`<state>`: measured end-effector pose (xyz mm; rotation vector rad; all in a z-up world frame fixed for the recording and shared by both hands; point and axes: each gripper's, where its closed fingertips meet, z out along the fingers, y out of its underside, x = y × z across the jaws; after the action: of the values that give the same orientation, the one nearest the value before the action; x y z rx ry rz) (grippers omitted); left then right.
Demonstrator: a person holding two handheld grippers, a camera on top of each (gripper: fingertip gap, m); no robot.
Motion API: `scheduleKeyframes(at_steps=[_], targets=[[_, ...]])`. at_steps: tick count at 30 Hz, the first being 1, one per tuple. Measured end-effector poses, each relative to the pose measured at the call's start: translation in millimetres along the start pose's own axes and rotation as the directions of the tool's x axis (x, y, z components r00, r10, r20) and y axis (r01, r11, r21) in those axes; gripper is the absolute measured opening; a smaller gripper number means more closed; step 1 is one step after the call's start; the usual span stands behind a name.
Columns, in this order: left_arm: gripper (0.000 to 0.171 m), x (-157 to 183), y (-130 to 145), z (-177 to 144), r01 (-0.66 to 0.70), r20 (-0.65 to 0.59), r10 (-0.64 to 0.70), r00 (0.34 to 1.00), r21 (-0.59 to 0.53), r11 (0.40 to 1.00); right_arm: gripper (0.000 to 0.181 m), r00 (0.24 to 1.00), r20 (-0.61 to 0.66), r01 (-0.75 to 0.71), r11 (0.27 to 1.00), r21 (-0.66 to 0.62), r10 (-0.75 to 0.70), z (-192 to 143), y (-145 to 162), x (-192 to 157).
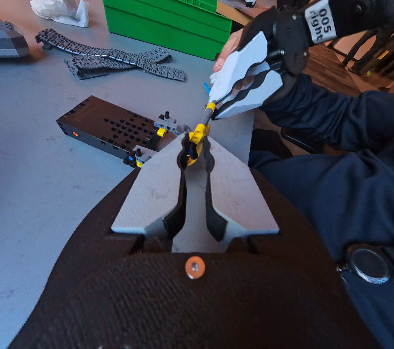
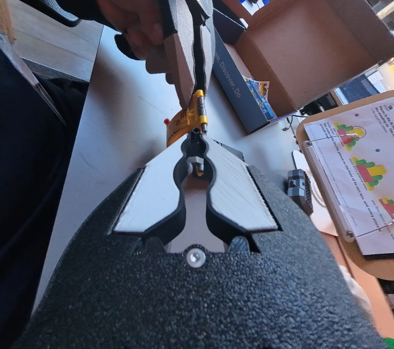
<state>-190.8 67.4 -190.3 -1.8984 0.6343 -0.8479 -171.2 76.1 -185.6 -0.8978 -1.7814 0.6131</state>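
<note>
Going left to right: far left lie crumpled white paper [image 1: 60, 5] and ridged black tracks [image 1: 110, 55], beside a glossy green bin [image 1: 162, 10]. My left gripper [image 1: 195, 147] is clamped on the small yellow assembly [image 1: 197, 133], held above the table's right edge; my right gripper [image 1: 213, 107] pinches its grey axle [image 1: 205, 117]. I would keep both aligned and press gently.
</note>
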Motion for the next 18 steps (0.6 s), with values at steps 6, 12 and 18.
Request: scheduleKeyframes(at_steps=[6, 12, 18], targets=[[0.011, 2, -4, -3, 0.034, -0.037, -0.033, 0.999, 0.021, 0.999, 0.01, 0.972, 0.081, -0.225, 0.973, 0.056, 0.22, 2, -4, 3], [0.014, 2, 1, -1, -0.006, -0.024, 0.005, 1.0, -0.024, 1.0, 0.008, 0.964, 0.096, -0.25, 0.968, 0.028, 0.246, 6, -1, 0], [0.018, 6, 8, -1, -0.117, -0.02, 0.115, 0.993, -0.094, 0.989, 0.007, 0.921, 0.194, -0.347, 0.937, 0.019, 0.337, 15, -2, -15]])
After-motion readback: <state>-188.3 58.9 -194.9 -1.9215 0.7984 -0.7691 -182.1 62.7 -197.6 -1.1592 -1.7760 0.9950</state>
